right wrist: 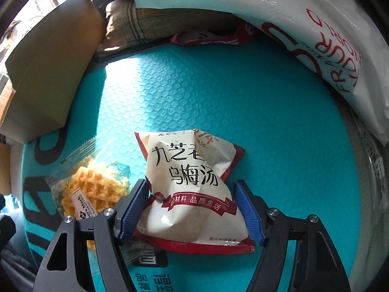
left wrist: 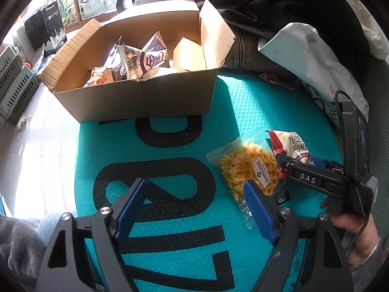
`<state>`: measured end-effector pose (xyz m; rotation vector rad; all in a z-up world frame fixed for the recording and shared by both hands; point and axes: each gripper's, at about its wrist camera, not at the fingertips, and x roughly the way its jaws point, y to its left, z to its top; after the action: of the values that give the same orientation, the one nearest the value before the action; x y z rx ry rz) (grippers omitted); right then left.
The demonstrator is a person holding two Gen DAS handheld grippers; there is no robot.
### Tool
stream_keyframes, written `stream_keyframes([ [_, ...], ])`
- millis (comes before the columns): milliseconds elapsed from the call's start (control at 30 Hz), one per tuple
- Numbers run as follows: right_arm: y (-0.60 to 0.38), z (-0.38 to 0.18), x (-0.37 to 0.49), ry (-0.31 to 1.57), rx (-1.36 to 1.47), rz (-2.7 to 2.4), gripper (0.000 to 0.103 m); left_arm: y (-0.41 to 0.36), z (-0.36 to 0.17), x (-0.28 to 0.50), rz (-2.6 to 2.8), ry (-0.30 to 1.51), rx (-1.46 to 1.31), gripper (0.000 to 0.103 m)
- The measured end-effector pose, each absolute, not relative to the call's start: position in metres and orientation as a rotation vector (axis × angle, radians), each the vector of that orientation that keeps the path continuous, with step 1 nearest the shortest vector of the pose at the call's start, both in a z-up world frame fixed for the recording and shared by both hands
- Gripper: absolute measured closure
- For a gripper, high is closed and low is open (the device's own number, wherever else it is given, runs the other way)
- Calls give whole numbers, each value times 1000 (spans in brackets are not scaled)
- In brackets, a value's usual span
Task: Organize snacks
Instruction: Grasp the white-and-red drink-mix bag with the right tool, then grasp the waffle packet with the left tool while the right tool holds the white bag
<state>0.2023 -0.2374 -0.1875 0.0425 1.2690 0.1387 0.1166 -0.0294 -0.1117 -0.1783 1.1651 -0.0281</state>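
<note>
A white and red snack pouch [right wrist: 192, 189] lies on the teal mat [right wrist: 218, 92]. My right gripper [right wrist: 192, 211] is open, its blue pads on either side of the pouch. The left pad touches the pouch; the right pad stands just off it. A clear bag of yellow waffle snacks [right wrist: 90, 189] lies to its left, also in the left wrist view [left wrist: 250, 172]. My left gripper [left wrist: 194, 209] is open and empty above the mat, its right pad over that bag's near end. An open cardboard box [left wrist: 136, 102] holding several snack packets [left wrist: 136, 60] stands behind.
A large white plastic bag [right wrist: 316, 48] with red lettering lies along the mat's right side. Dark clothing [left wrist: 279, 4] is piled behind it. A red wrapper [right wrist: 211, 37] lies at the mat's far edge. Grey crates [left wrist: 14, 87] stand at the far left.
</note>
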Motion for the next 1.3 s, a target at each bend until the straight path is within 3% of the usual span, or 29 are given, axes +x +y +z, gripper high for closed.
stream_keyframes([
  [133, -214, -186, 185, 1272, -7, 184, 33, -14, -111, 114, -15, 1153, -210, 22],
  [333, -195, -181, 157, 1271, 82, 255, 49, -4, -113, 117, -84, 1152, -220, 22],
  [500, -205, -181, 139, 1268, 115, 215, 50, -21, -116, 123, -90, 1129, -100, 22],
  [900, -224, -174, 134, 1266, 130, 162, 50, -44, -167, 149, -83, 1274, -109, 22],
  [933, -223, -174, 135, 1264, 128, 163, 50, -44, -174, 152, -93, 1308, -134, 9],
  [1000, -222, -174, 137, 1264, 129, 162, 50, -40, -186, 153, -92, 1345, -191, 1],
  [1300, -226, -176, 139, 1260, 152, 173, 50, -53, -182, 158, -103, 1304, -130, 0],
])
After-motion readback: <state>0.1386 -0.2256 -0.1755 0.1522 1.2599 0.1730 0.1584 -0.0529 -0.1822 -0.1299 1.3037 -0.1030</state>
